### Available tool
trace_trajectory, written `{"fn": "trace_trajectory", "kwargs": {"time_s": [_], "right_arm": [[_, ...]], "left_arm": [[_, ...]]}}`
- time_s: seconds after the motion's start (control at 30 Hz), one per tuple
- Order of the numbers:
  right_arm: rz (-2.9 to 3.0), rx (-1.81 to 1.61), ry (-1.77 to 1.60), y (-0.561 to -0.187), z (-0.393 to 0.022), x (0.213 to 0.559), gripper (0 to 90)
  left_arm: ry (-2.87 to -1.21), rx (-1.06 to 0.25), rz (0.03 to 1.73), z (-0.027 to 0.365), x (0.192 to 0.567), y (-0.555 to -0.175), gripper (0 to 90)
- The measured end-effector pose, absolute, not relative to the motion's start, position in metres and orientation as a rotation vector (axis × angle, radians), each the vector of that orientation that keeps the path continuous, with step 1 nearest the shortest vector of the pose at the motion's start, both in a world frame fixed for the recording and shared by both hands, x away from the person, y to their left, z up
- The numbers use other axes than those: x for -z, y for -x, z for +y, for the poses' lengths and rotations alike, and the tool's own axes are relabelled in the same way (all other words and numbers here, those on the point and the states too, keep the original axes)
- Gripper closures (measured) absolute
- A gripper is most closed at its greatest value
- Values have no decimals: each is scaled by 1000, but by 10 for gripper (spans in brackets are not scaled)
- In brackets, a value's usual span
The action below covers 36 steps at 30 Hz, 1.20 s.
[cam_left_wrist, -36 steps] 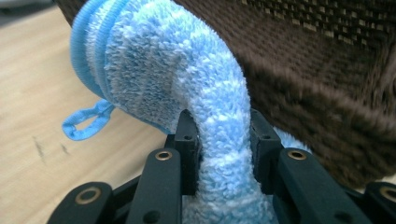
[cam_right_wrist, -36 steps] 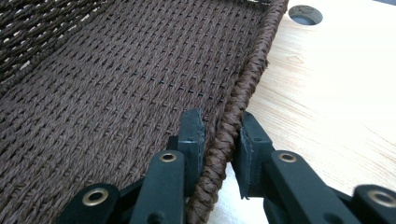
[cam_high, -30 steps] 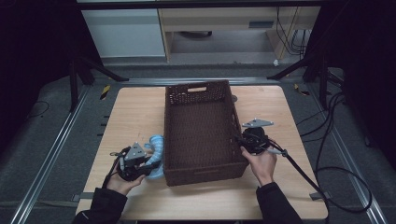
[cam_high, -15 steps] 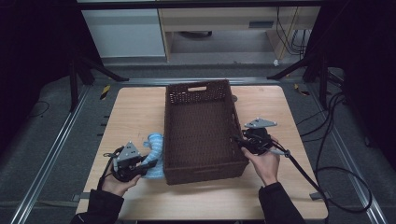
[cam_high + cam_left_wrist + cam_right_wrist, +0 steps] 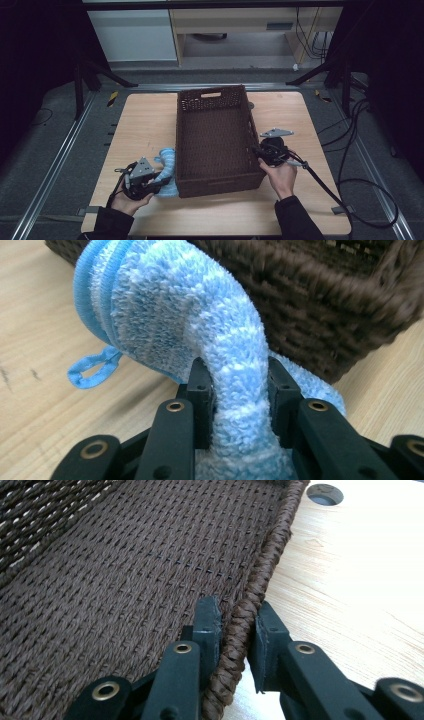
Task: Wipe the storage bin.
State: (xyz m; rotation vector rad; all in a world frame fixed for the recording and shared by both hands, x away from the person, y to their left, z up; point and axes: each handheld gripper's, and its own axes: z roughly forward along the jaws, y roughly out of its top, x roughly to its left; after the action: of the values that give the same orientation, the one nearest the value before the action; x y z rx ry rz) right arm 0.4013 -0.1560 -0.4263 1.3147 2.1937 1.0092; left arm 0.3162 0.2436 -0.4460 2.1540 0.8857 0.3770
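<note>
A dark brown woven basket [image 5: 212, 95] stands in the middle of the wooden table. Against its near left corner lies a light blue fluffy cloth [image 5: 167, 162]. My left gripper [image 5: 161, 183] is shut on that cloth [image 5: 190, 305], which arches up between the pads in front of the basket's wall [image 5: 325, 305]. My right gripper [image 5: 257, 152] is at the basket's right wall. Its jaws have just been closing, and they now pinch the braided rim [image 5: 270, 555], one pad inside the basket and one outside, as the right gripper [image 5: 237, 620] view shows.
The basket's inside is bare weave. A round hole [image 5: 325, 493] is set in the tabletop beyond the basket's far right corner. Bare wood [image 5: 140, 120] lies left and right of the basket. Cables [image 5: 350, 165] trail off the table's right side.
The left hand with the cloth has slipped a little toward the table's near edge. The right hand stays at the basket's right rim.
</note>
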Motion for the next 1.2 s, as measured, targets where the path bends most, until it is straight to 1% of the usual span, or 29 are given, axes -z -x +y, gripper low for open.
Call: {"fn": "trace_trajectory", "kwargs": {"time_s": [0.2,0.33,0.4,0.47,0.53,0.67,0.8,0.87,0.9,0.97,1.03,1.2], "right_arm": [[2159,-1017,-1353,-407,-158,427,769],[2165,-1016,-1349,-408,-158,427,756],[2168,-1015,-1331,-408,-159,427,710],[2156,-1017,-1293,-407,-161,426,598],[2151,-1040,-1271,-406,-163,422,565],[2159,-1053,-1262,-402,-164,418,559],[2187,-1008,-1267,-403,-162,422,573],[2202,-975,-1273,-404,-161,425,606],[2205,-965,-1275,-405,-160,426,622],[2215,-981,-1283,-405,-159,427,690],[2207,-991,-1298,-404,-158,427,729],[2155,-1000,-1342,-404,-158,427,761]], "left_arm": [[-2234,-327,914,240,466,-323,700],[-2233,-324,916,239,466,-323,699],[-2223,-325,915,241,463,-321,699],[-2201,-331,916,242,459,-318,699],[-2175,-340,910,243,452,-315,699],[-2110,-366,894,248,436,-307,698],[-2058,-393,873,250,422,-300,699],[-2055,-394,870,250,420,-298,698],[-2063,-392,871,249,423,-298,698],[-2082,-381,881,248,428,-300,699],[-2110,-365,889,245,435,-301,698],[-2173,-338,903,240,451,-305,699]]}}
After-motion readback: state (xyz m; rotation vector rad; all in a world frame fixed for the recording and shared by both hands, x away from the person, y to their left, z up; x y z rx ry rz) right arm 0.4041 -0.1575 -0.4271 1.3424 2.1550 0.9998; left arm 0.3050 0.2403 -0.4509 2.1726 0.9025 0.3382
